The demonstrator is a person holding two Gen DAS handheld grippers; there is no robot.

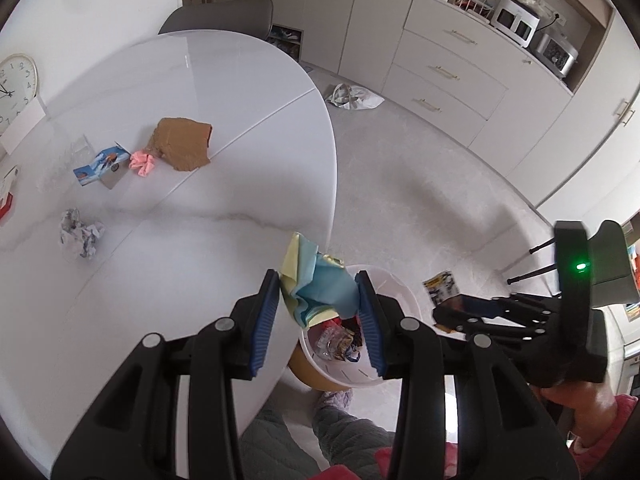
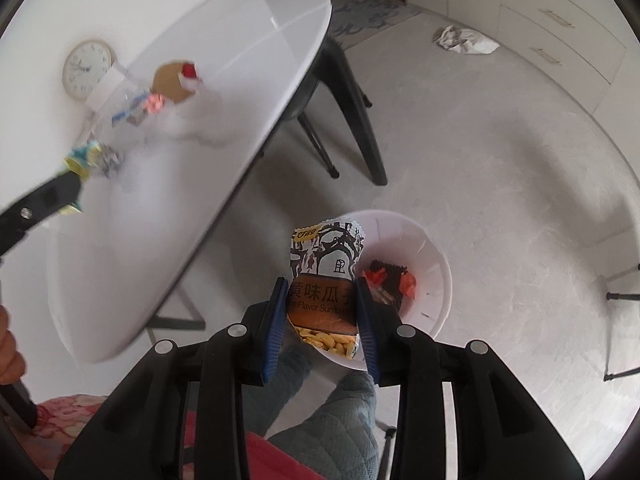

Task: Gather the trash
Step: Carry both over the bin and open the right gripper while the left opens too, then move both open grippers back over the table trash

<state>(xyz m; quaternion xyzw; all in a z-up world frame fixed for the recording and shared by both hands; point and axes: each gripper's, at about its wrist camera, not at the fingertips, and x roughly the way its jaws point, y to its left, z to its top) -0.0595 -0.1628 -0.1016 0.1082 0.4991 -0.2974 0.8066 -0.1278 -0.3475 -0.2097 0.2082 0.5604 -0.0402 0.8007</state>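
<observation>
My left gripper [image 1: 318, 282] is shut on a crumpled blue and yellow paper [image 1: 320, 288], held above the table's edge [image 1: 320, 184] beside the white bin [image 1: 404, 292]. The bin stands on the floor with several wrappers inside. My right gripper [image 2: 321, 284] is shut on a sunflower seed packet [image 2: 326, 252], which hangs over the near rim of the bin [image 2: 424, 240]. On the table lie a brown paper [image 1: 184, 144], a pink scrap [image 1: 142, 162], a blue carton [image 1: 102, 166] and a crumpled printed paper [image 1: 80, 238]. The right wrist view shows the left gripper [image 2: 74, 184] at far left.
A grey chair [image 1: 224, 12] stands behind the table, and a clock [image 1: 16, 84] leans on the wall. A crumpled bag [image 1: 354, 98] lies on the floor near the drawers [image 1: 444, 72]. The person's quilted legs [image 2: 332, 420] are next to the bin. Tripod legs [image 1: 528, 264] stand at right.
</observation>
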